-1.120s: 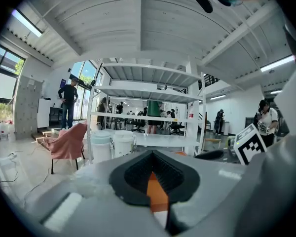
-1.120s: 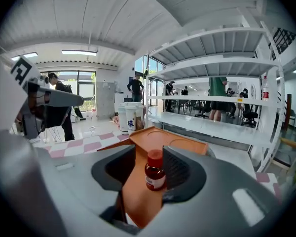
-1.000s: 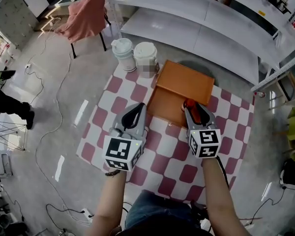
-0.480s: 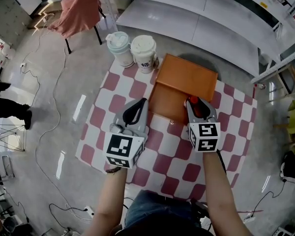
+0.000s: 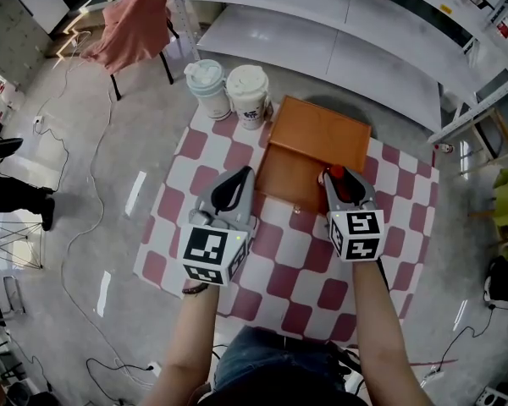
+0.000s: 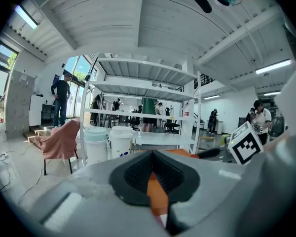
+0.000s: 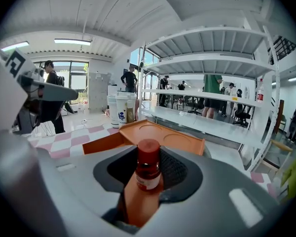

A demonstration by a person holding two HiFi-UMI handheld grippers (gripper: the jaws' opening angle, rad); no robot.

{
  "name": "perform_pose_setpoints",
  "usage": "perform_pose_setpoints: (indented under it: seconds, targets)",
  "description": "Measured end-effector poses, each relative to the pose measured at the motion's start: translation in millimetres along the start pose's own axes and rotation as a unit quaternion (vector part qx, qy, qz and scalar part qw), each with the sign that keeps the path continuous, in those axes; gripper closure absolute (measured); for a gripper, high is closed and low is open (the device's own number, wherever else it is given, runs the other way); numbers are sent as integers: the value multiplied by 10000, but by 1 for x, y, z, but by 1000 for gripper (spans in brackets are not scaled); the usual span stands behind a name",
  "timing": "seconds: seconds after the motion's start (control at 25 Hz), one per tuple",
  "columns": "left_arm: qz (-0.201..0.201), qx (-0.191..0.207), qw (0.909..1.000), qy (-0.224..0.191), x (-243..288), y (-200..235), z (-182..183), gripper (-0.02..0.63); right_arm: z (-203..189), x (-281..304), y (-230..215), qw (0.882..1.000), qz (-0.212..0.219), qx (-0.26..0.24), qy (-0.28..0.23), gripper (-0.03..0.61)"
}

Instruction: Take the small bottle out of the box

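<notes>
You are working over the checkered table point(image 5: 288, 294), with the orange box point(image 5: 322, 138) lying open on it. Your left gripper point(image 5: 242, 176) is hovering just beside the box, jaws together and empty. Your right gripper point(image 5: 339, 183) is clamping the small bottle point(image 7: 148, 164) upright at the box's near right corner.

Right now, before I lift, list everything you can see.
box: 1, orange, open, on table
bottle: 1, red cap, over box's right side
cups: 2, white, lidded, table's far edge, left of box
table: 1, red-and-white checked
chair: 1, pink cloth draped, floor far left
shelves: 1 unit, white, behind table
left gripper: grey, shut, empty, left of box
right gripper: grey, shut on bottle
</notes>
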State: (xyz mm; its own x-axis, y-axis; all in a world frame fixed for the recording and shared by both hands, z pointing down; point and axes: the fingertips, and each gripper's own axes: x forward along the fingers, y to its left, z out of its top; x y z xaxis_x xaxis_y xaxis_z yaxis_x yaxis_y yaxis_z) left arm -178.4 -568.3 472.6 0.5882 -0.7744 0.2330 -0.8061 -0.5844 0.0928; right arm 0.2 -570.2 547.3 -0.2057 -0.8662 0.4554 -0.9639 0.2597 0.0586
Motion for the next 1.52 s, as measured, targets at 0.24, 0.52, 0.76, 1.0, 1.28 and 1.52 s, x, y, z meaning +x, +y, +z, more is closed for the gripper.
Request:
perform_pose_setpoints:
  seconds: [0.24,0.52,0.76,1.0,1.28,1.52]
  targets:
    - [-1,43,9999,-133,-6,-11,12,615,21,-18,0,9998,110,-91,-171,440]
    - [64,161,9993,-321,-31,-28,34,615,49,-48,1,9986,194,-252,-414,440]
    - [144,432,9968,-656,-59,-44,78,615,90,-91,4,9968,253,-263,-705,440]
    - [219,535,9936,-968,-80,-56,111,615,119,-130,2,9939,237,-216,-1053,440]
    - [237,691,9898,-1227,-98,-65,139,615,142,-174,-2,9907,177,-197,-1332,440]
    - [180,791,9867,-1411,-102,-75,162,615,170,-222,-13,9850,-71,-306,-1699,440]
